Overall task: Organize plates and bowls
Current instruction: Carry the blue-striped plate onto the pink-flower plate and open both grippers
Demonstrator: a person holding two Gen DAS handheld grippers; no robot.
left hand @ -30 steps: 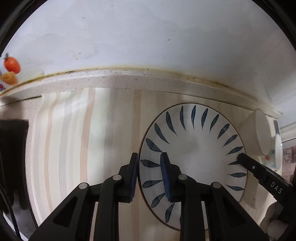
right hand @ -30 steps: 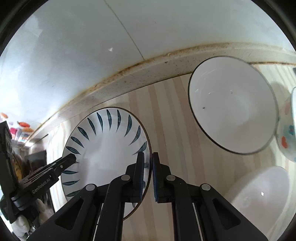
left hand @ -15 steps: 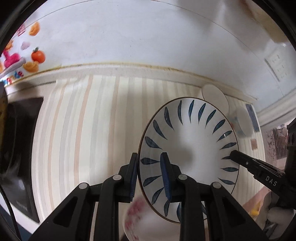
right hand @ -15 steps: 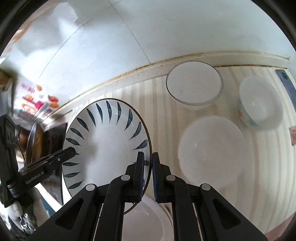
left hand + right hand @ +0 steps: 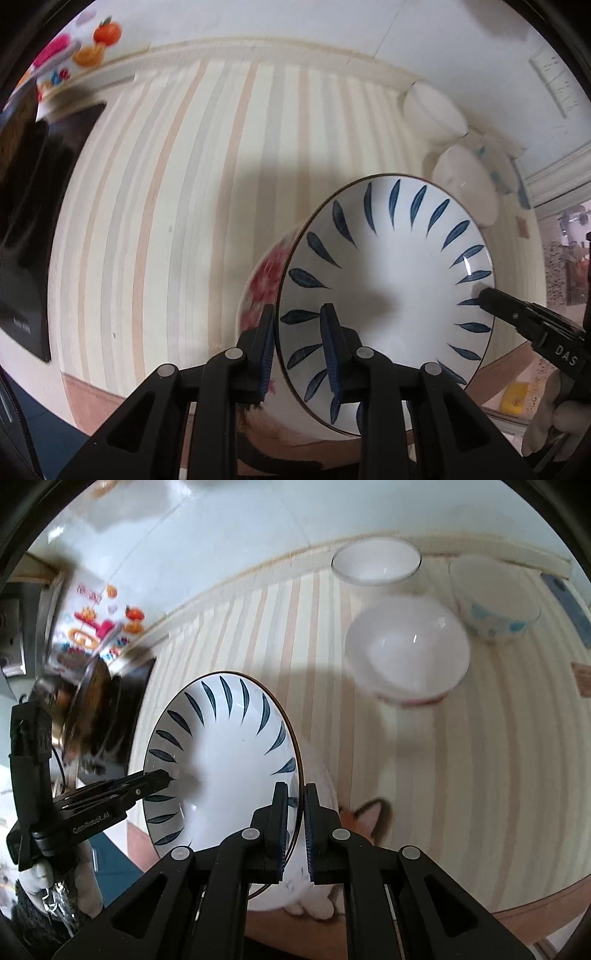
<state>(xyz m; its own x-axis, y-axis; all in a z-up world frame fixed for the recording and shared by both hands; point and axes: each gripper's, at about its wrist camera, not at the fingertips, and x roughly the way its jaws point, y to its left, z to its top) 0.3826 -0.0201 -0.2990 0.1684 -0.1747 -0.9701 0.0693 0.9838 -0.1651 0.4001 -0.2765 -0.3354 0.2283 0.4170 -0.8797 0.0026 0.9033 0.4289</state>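
A white plate with blue leaf marks (image 5: 388, 280) is held in the air between both grippers. My left gripper (image 5: 299, 347) is shut on its left rim; my right gripper (image 5: 294, 823) is shut on its right rim, the plate showing there too (image 5: 221, 760). Under it lies a plate with pink flowers (image 5: 264, 280) near the table's front edge. Each gripper shows in the other's view, the right one (image 5: 532, 325) and the left one (image 5: 110, 794).
On the striped table (image 5: 166, 206) stand three bowls at the back right: a white one (image 5: 375, 565), a larger white one with a red foot (image 5: 408, 650), and one with blue spots (image 5: 495, 598). A black cooktop (image 5: 29, 229) lies at the left.
Both grippers lifted the blue-leaf plate off the table and carried it back toward the front edge, over the flowered plate. The bowls now look farther away.
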